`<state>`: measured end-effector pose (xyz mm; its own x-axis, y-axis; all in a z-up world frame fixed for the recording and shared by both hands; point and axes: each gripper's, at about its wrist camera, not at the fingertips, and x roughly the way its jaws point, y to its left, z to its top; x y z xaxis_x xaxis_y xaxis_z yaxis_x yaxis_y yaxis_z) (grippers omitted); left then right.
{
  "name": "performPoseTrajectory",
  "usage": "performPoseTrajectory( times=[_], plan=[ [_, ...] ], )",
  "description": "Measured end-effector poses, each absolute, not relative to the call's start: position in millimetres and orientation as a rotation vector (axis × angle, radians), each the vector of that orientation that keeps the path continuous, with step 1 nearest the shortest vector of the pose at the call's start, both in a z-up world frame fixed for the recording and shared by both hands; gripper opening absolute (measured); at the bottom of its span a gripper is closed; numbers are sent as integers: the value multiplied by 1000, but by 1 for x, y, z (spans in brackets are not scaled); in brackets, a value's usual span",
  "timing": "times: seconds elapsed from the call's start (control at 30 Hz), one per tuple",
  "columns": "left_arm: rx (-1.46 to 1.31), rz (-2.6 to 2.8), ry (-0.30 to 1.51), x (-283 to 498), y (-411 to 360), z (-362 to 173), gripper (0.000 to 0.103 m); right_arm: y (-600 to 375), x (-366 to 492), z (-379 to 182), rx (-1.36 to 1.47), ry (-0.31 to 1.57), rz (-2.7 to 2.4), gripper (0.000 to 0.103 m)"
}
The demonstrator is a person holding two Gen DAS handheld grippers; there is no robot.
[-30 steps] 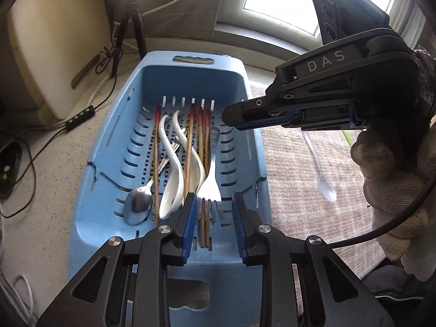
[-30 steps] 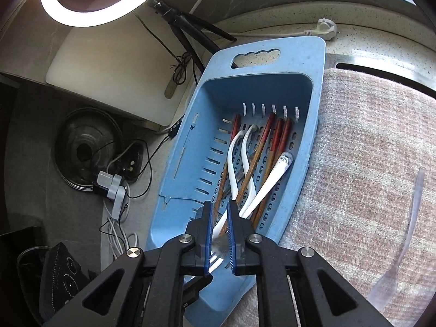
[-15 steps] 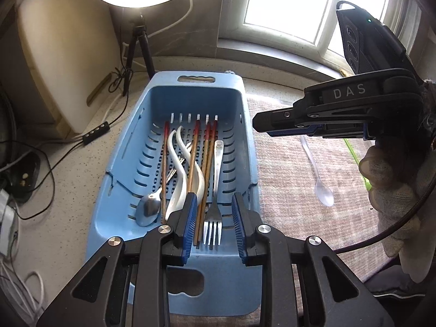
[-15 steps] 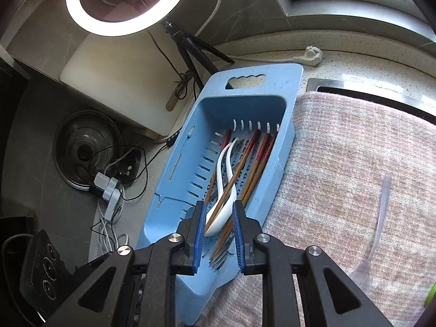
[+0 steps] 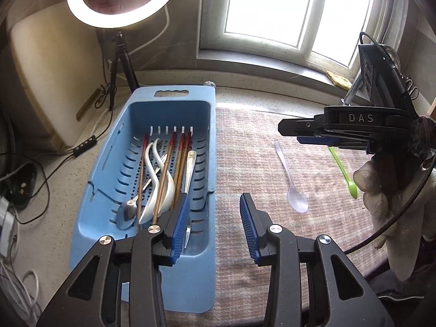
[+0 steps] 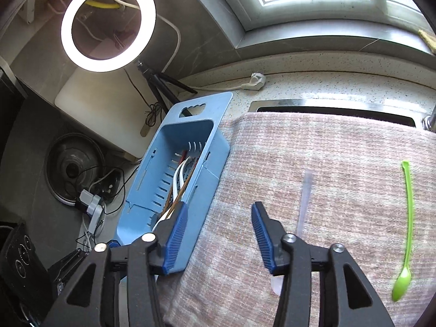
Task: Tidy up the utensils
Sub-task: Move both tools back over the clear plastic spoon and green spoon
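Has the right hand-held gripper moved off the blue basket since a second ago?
Yes. The right hand-held gripper has swung rightward from over the blue basket to above the towel, near the clear spoon; its jaws have just been opening, empty.

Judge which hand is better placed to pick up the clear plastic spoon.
Right. The right gripper hovers open over the towel, beside the clear plastic spoon; the left gripper straddles the blue basket rim.
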<state>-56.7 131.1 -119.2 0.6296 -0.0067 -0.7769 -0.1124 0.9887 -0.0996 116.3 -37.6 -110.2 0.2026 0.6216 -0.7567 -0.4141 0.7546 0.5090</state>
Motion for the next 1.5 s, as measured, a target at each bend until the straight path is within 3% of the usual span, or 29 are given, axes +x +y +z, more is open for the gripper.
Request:
performPoseTrajectory(
  times=[0.13,0.93,1.5],
  plan=[
    [-130,67,896,-56,121,-120,57,-53,112,-104,142,1078,706,69],
    [-79,-3,910,-31,60,-120,58,-196,113,-109,178,1071,445,71],
    [-16,-65,941,-12,23,-121,58,-237,113,-117,253,1094,408,71]
  ],
)
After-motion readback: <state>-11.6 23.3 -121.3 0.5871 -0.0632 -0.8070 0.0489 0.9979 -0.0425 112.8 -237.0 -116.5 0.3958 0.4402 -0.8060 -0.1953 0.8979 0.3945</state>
